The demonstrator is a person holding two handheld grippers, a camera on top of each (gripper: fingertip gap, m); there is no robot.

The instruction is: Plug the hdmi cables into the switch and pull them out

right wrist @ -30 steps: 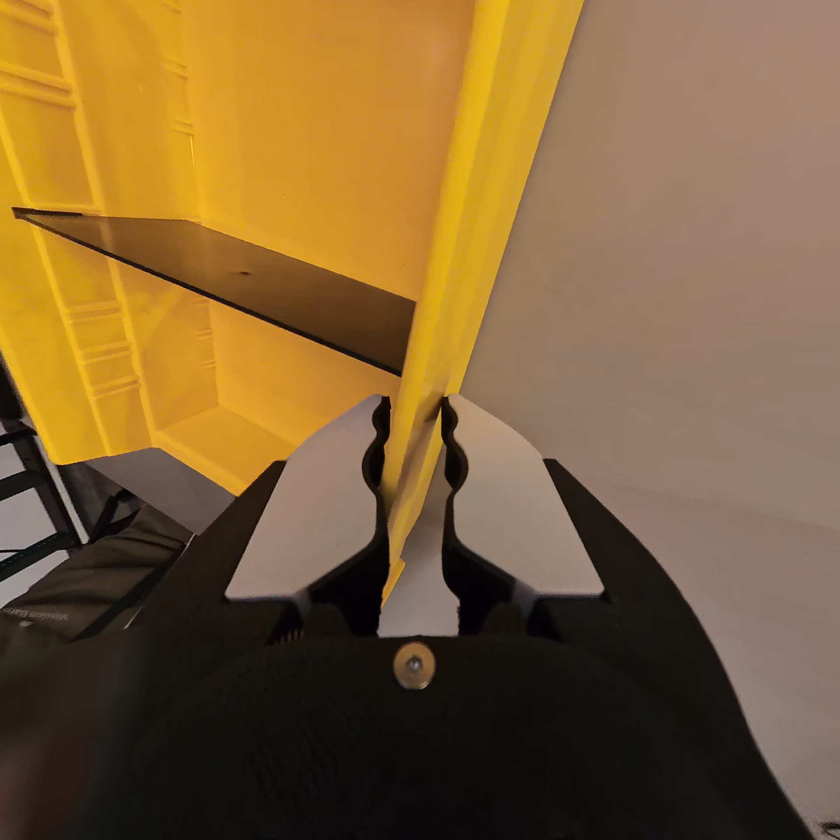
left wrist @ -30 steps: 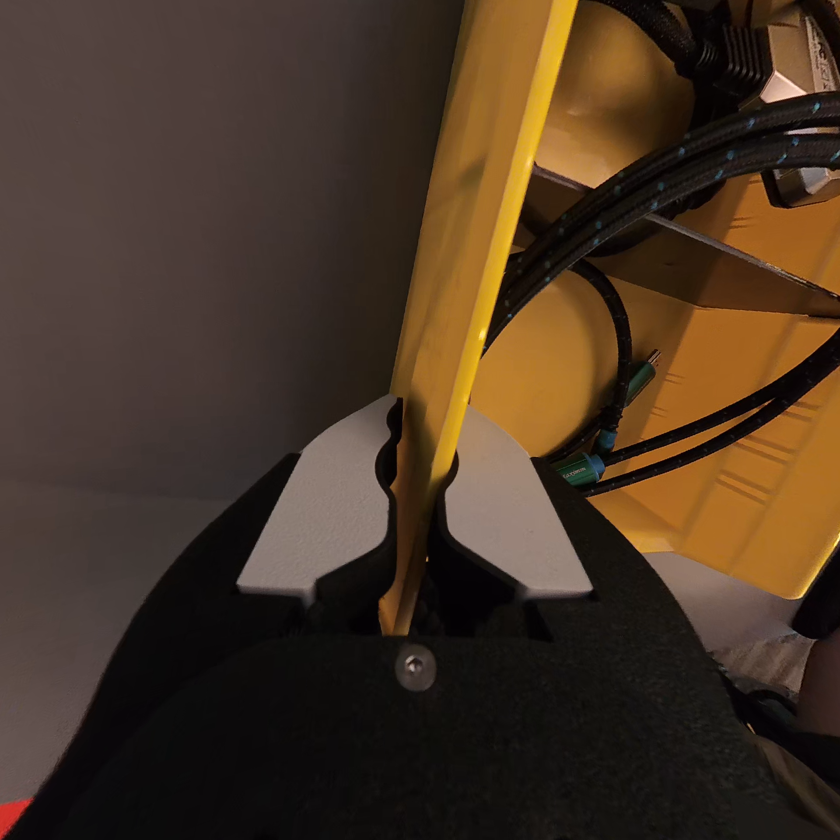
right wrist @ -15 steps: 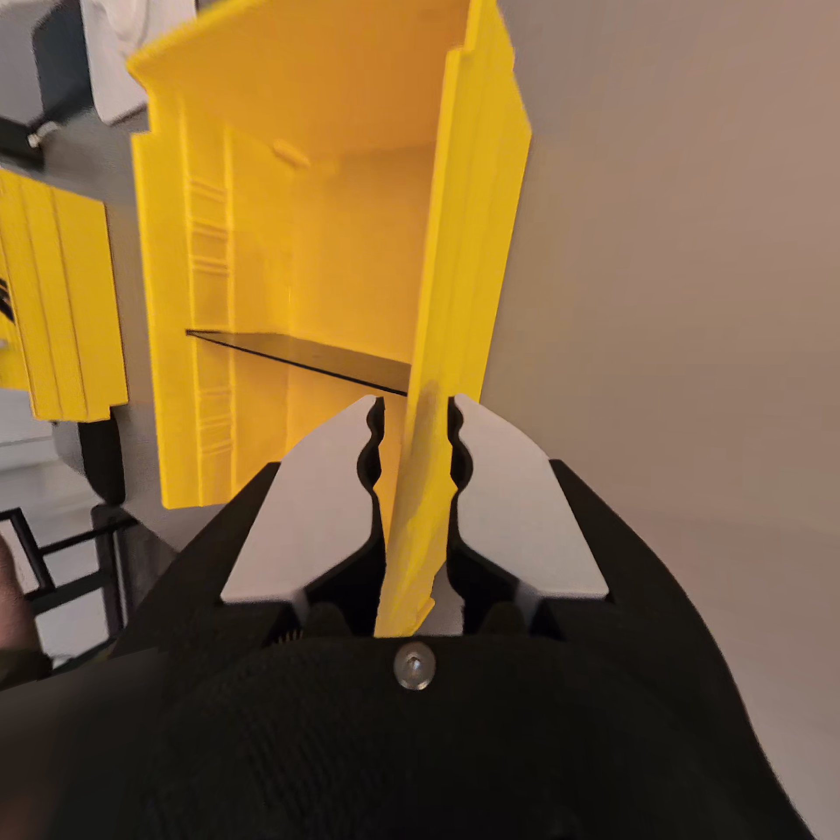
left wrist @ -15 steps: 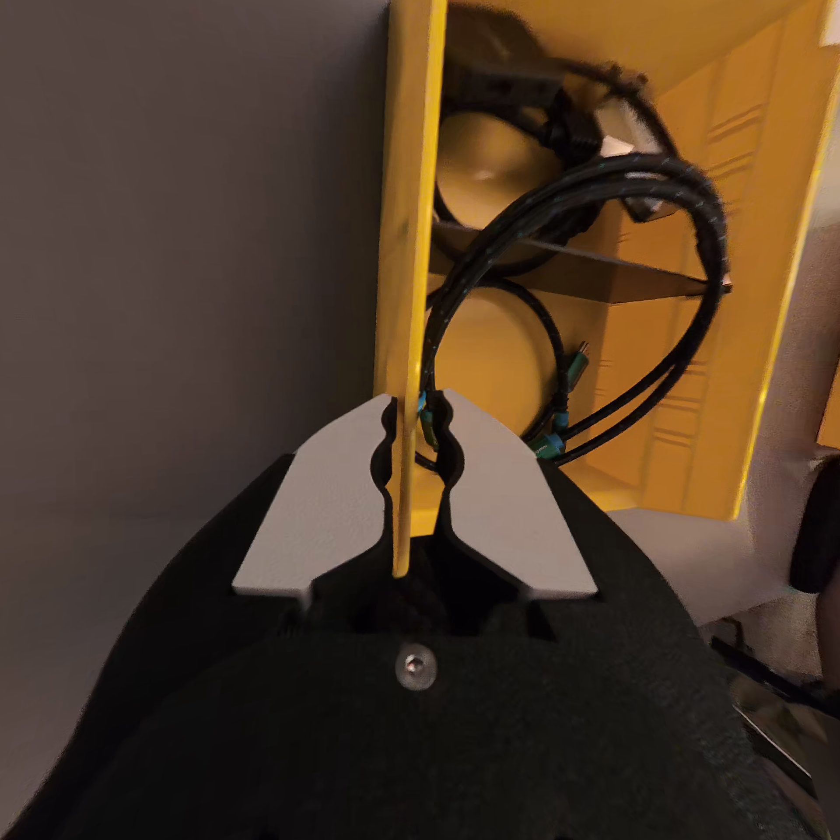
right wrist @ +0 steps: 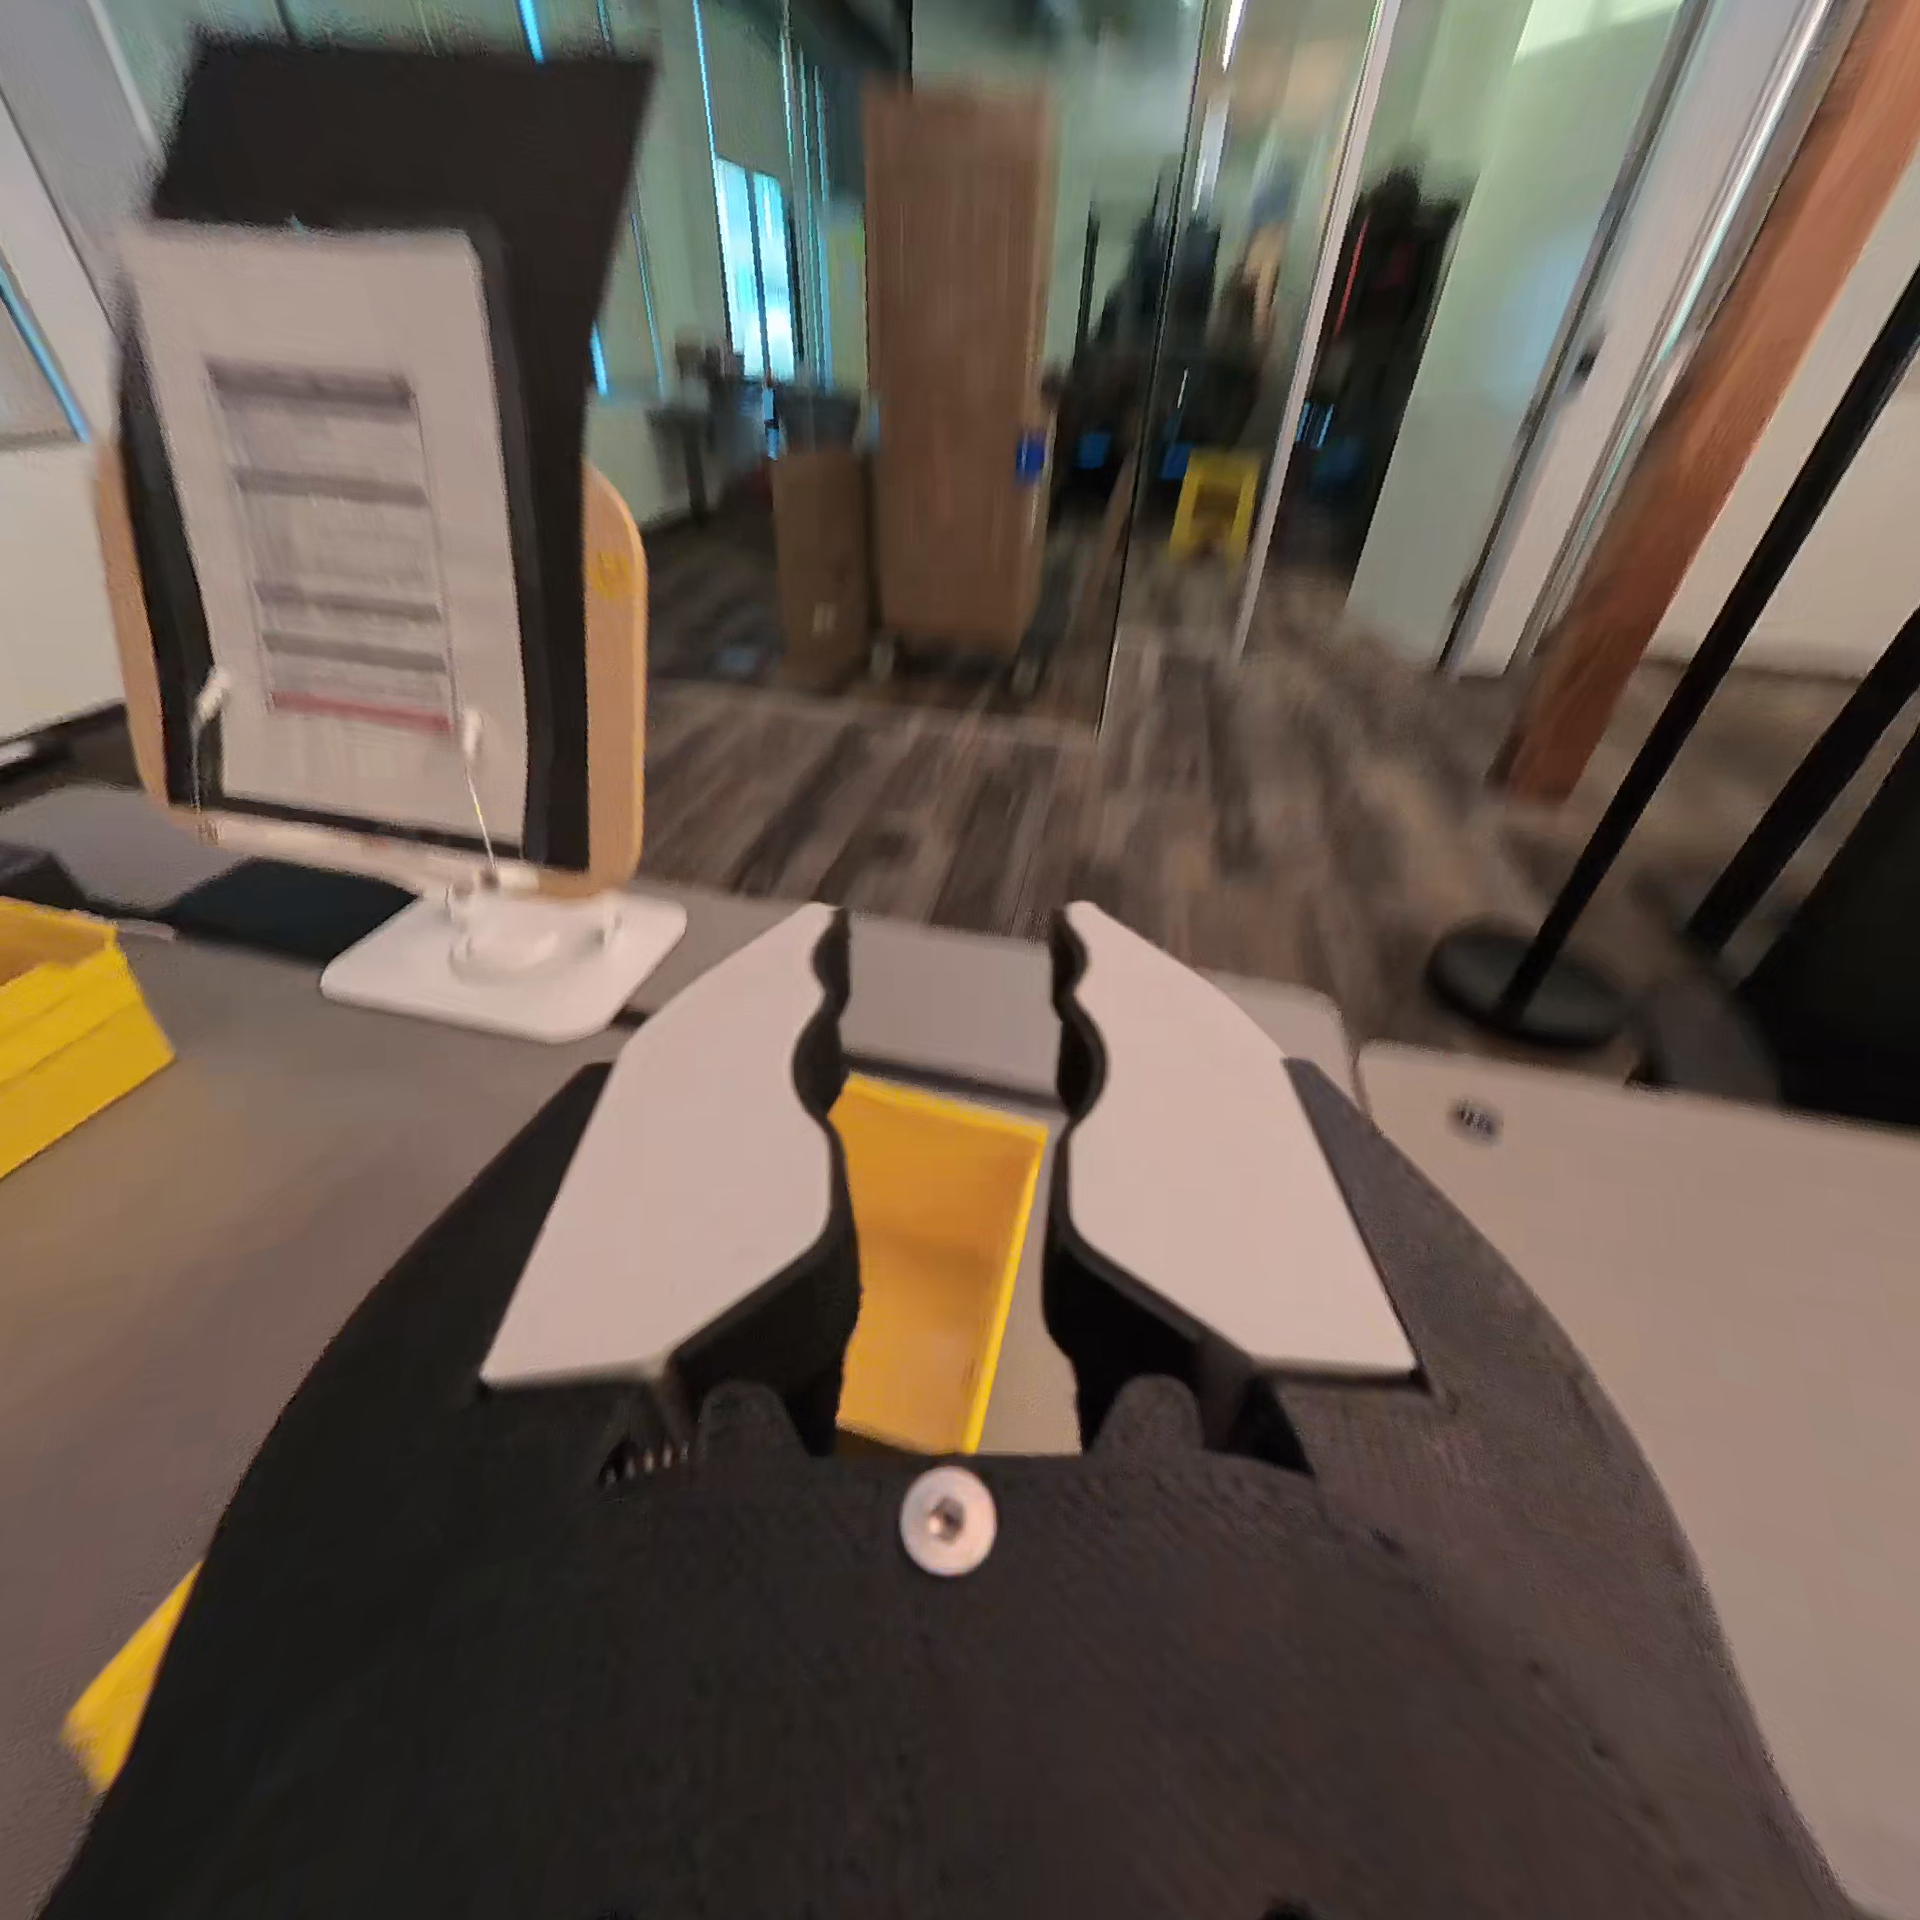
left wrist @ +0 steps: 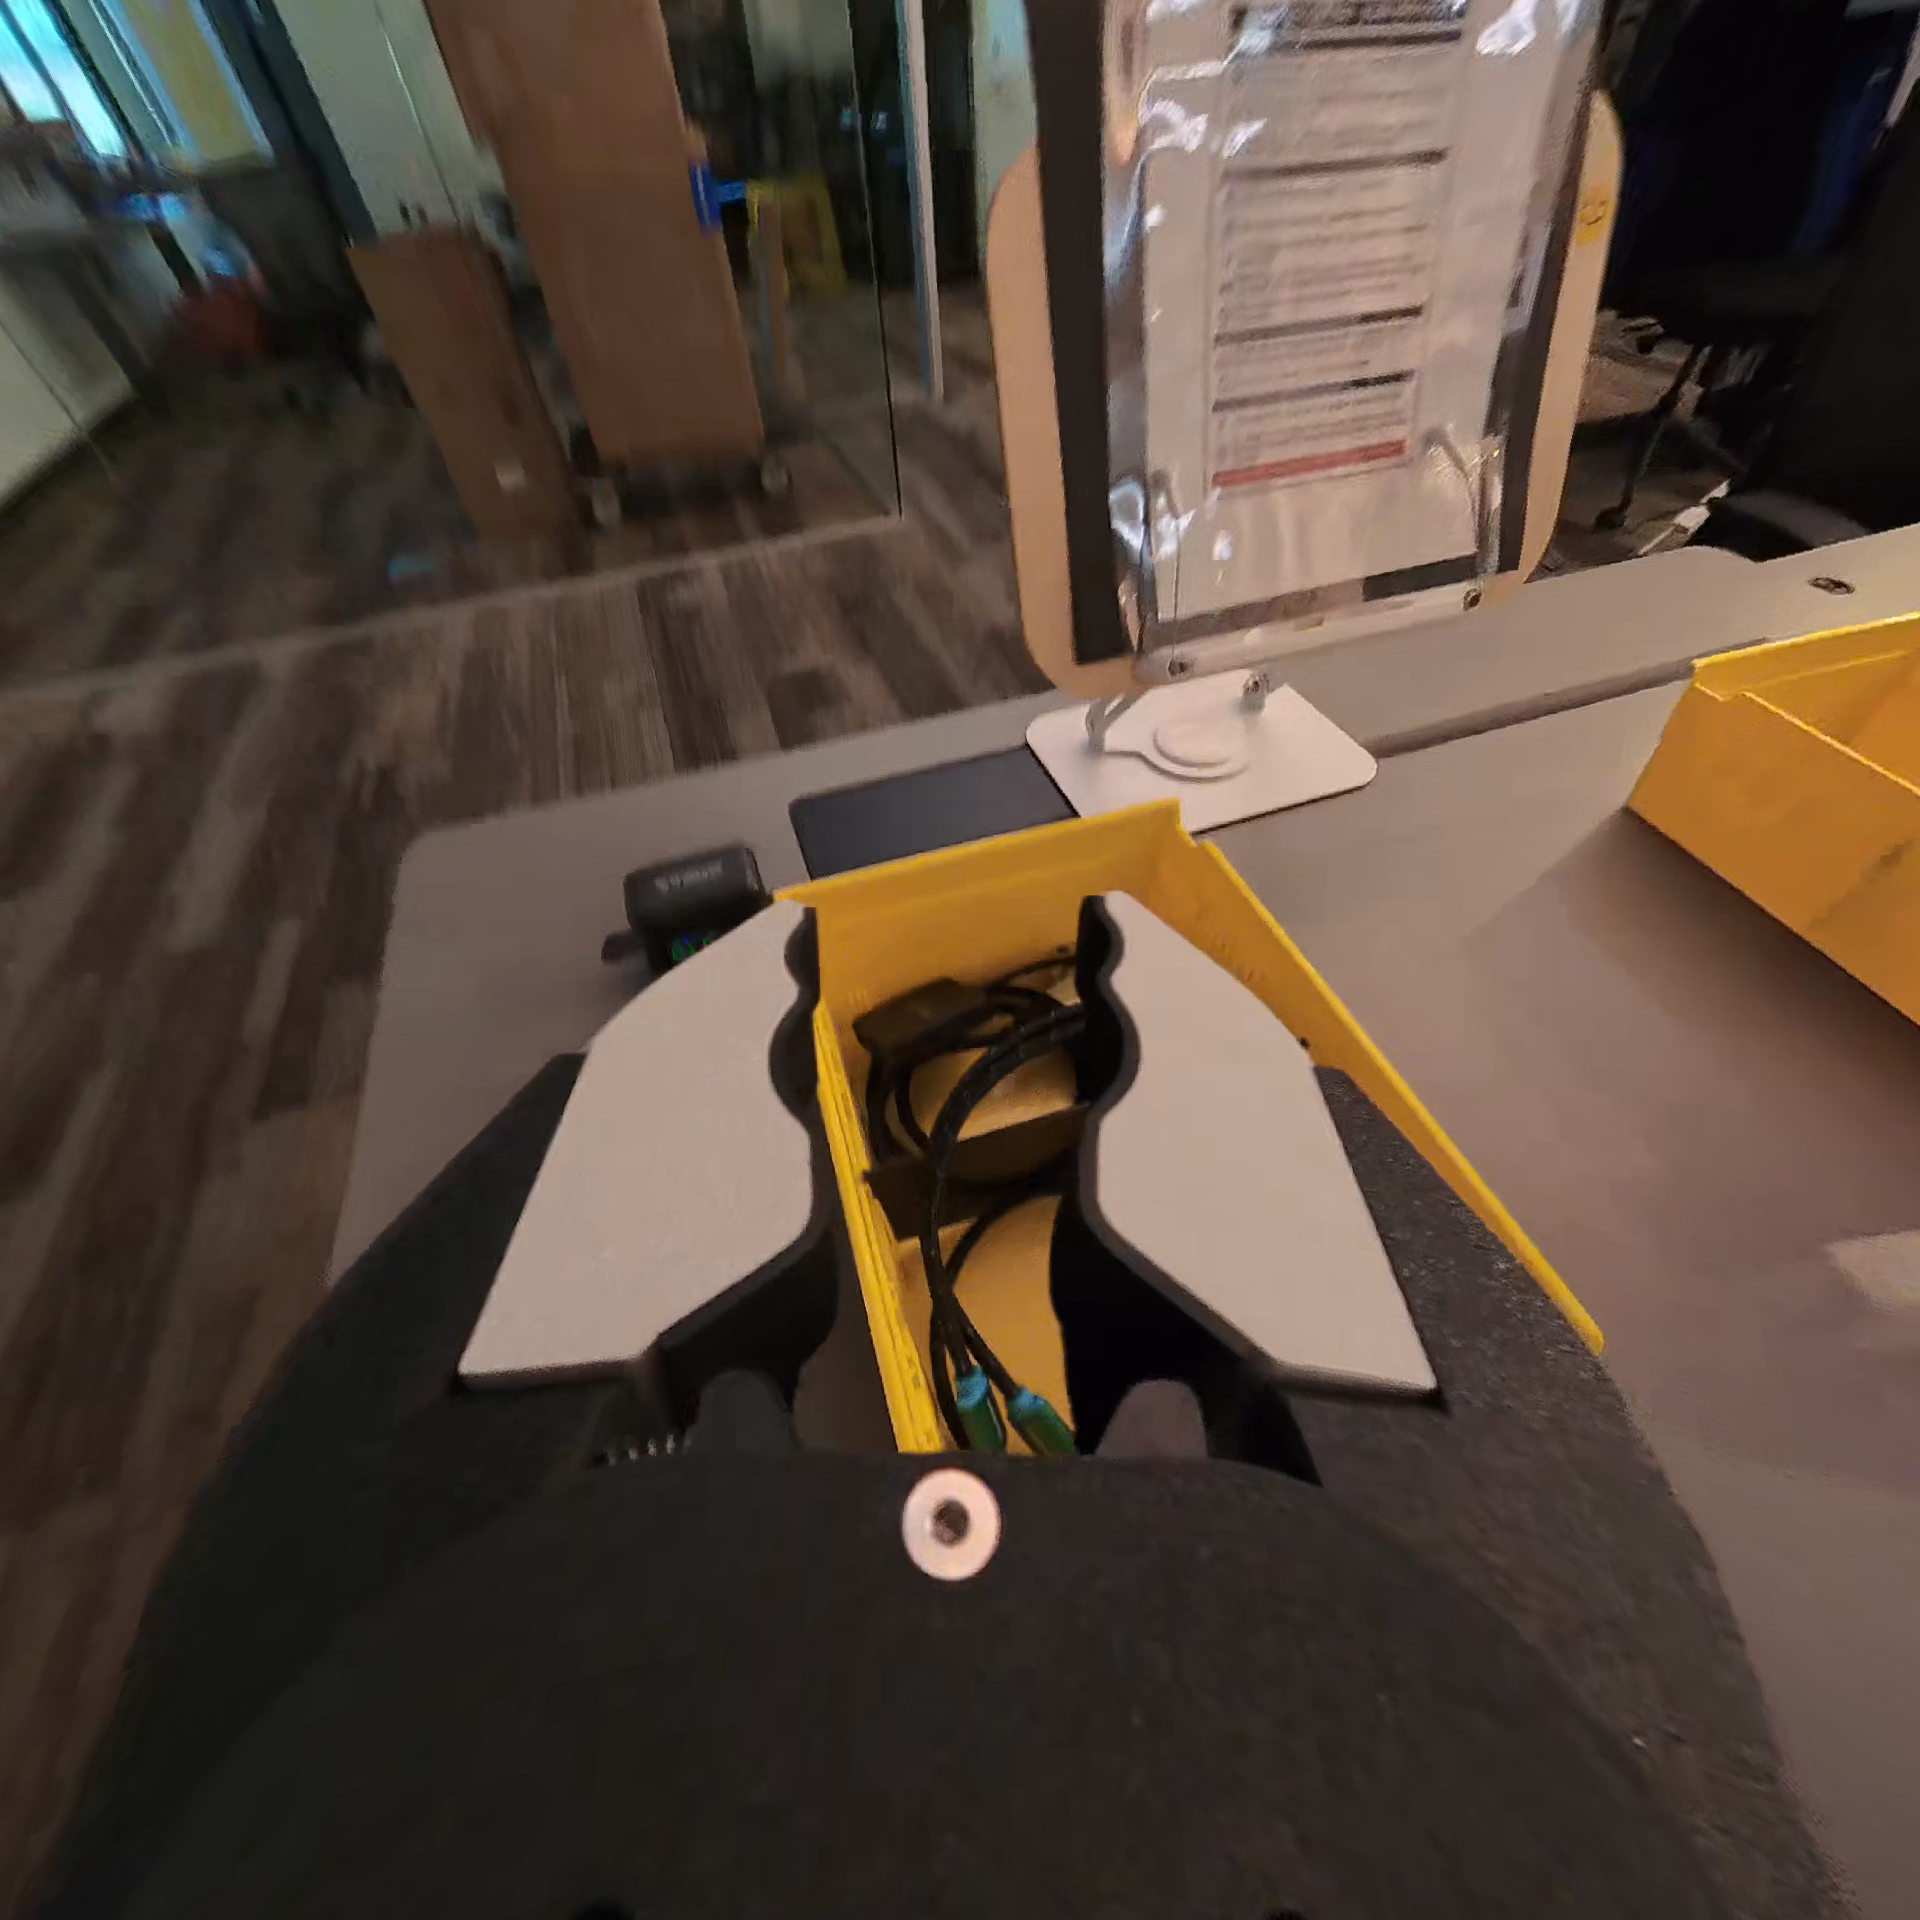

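**A:** How did the left tool (left wrist: 951, 935) stand?

**B:** Its fingers were spread apart, straddling the left wall of the yellow bin (left wrist: 1340, 1029) without pinching it. A second before they had been closed on that wall, with the bin tipped up on end against a plain grey surface. By this moment the bin sat flat on the grey bench (left wrist: 1558, 987).

**A:** And the cables?

**B:** The black braided hdmi cables (left wrist: 956, 1153) lay coiled inside the bin, visible between the fingers, with two green-collared plugs (left wrist: 1003, 1418) at the near end. At the far end of the bin lay a dark boxy thing among the coils; I couldn't tell whether it was the switch.

**A:** The right tool (right wrist: 951, 920)?

**B:** Also parted. Earlier it had gripped the bin's right wall; now that wall (right wrist: 1013, 1278) ran free through the gap, nearer the right finger, and I couldn't tell if it touched.

**A:** Farther out?

**B:** Both views had swung up from the bin to the room. Beyond the bin were a small black device (left wrist: 691, 894), a dark flat pad (left wrist: 925, 816) and a white-based stand holding a printed sheet (left wrist: 1320, 312). A second yellow bin (left wrist: 1808, 790) sat well apart to the right, and past the bench lay wood-patterned floor (left wrist: 416, 727). Everything was somewhat blurred.
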